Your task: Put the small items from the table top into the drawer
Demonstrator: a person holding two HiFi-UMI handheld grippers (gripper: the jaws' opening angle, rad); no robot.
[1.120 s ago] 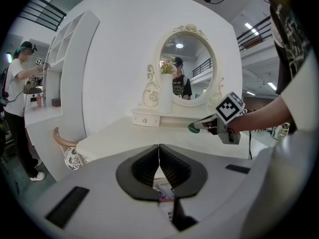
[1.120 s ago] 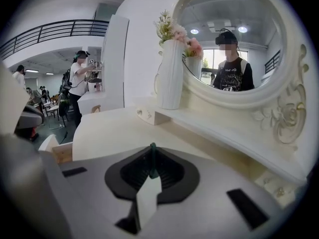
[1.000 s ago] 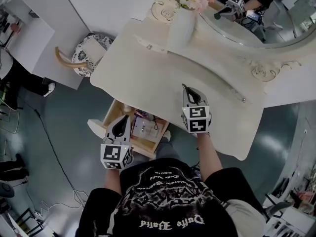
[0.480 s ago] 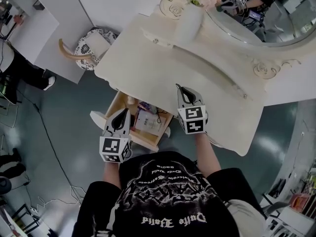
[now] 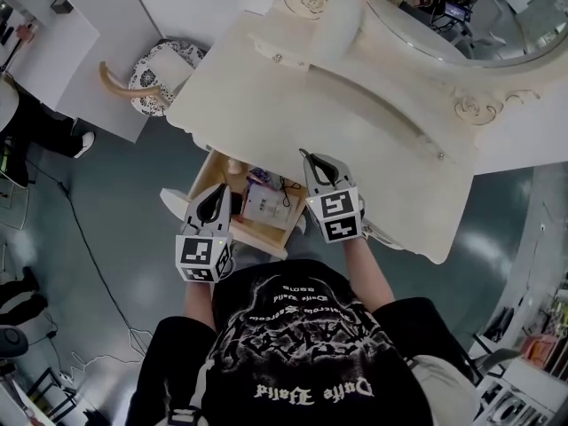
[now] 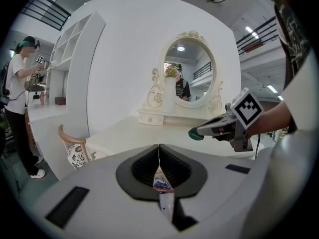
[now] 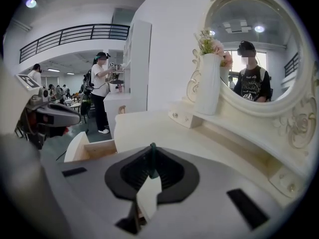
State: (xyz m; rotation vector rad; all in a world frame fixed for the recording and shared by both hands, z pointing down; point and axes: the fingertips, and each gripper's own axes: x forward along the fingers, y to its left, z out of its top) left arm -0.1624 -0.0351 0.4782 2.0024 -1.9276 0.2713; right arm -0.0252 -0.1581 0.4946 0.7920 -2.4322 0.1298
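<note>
Small dark green thing (image 7: 151, 159) pinched tight in the right hand-held gripper (image 5: 308, 160), thin and upright between the jaw tips, above the front edge of the cream curved tabletop (image 5: 293, 105), just right of the open pale wooden drawer (image 5: 262, 242) pulled out toward the person, with a flat white box (image 5: 260, 209) inside. Left hand-held gripper (image 6: 159, 151) clenched shut and empty over the drawer's left side; around them a grey-blue floor (image 5: 115, 238), an oval mirror (image 5: 479, 34) and a white vase of pink flowers (image 5: 342, 20). Right hand-held gripper now closer to the drawer than a second ago.
</note>
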